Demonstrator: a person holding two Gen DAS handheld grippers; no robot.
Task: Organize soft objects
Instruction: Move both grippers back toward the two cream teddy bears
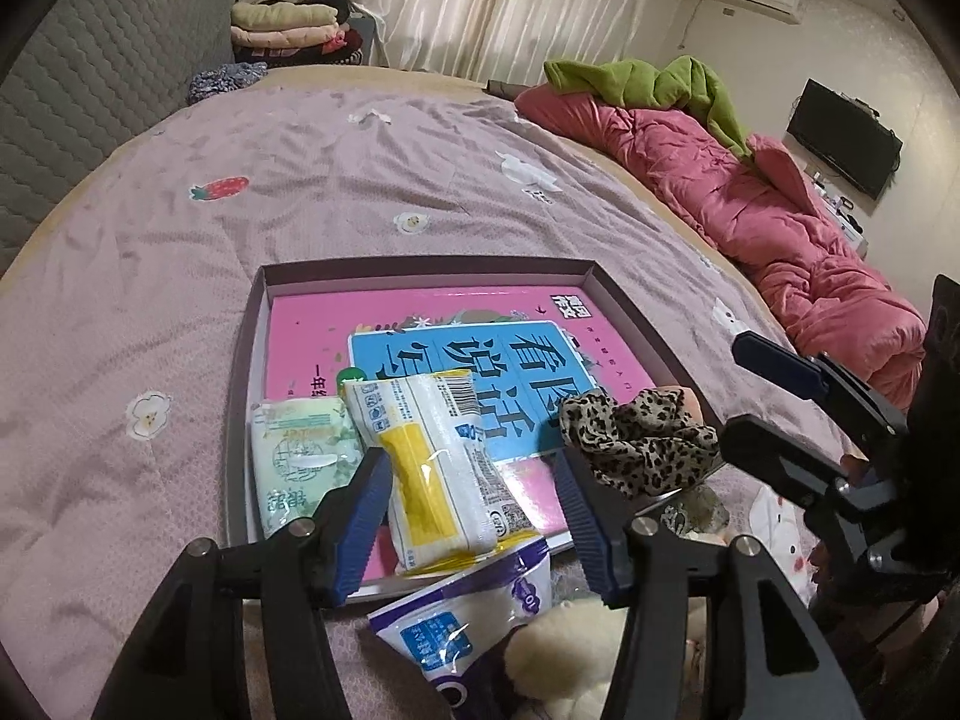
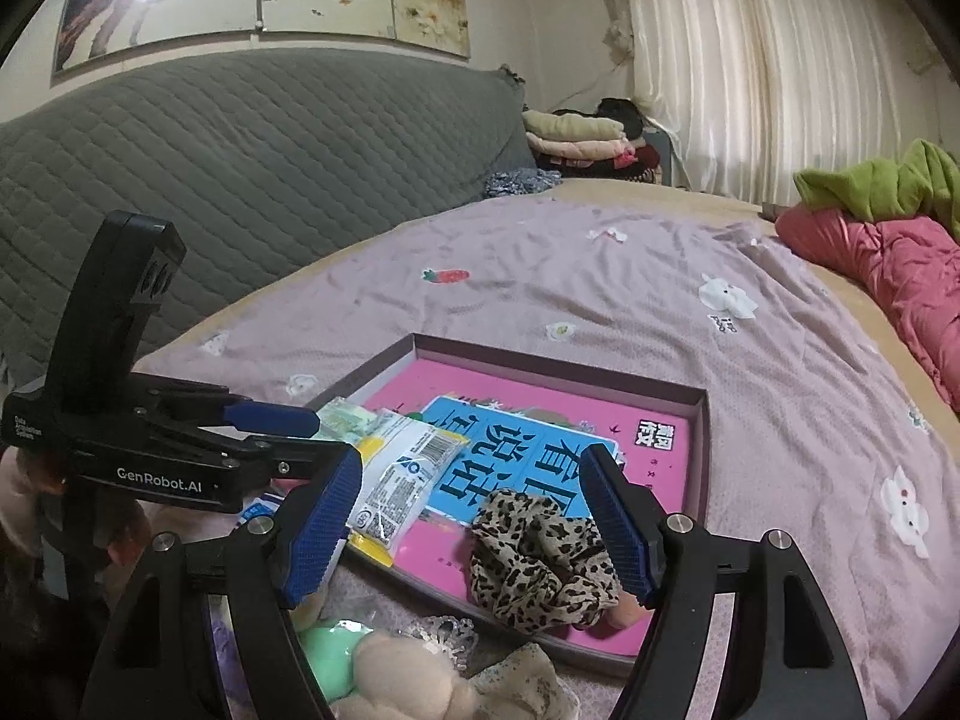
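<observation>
**Both grippers hung open over the box on the bed**

Around you lay a pink crumpled quilt with a green blanket on top, well apart along the far edge of the mauve printed bedsheet; a grey quilted headboard cover rose behind. Nearest you, outside the box, a cream plush toy and a purple-and-white plastic packet crowded the near rim beneath your left gripper.

The shallow cardboard box held a pink-and-blue picture book lying flat. On it rested a yellow-and-white tissue pack, a green tissue pack just beside it, and a leopard-print fabric scrunchie at the near right corner.

Your left fingers stood released, straddling the yellow pack without touching it. Your right gripper was likewise spread, its fingers on either side of the scrunchie, gripping nothing.
</observation>
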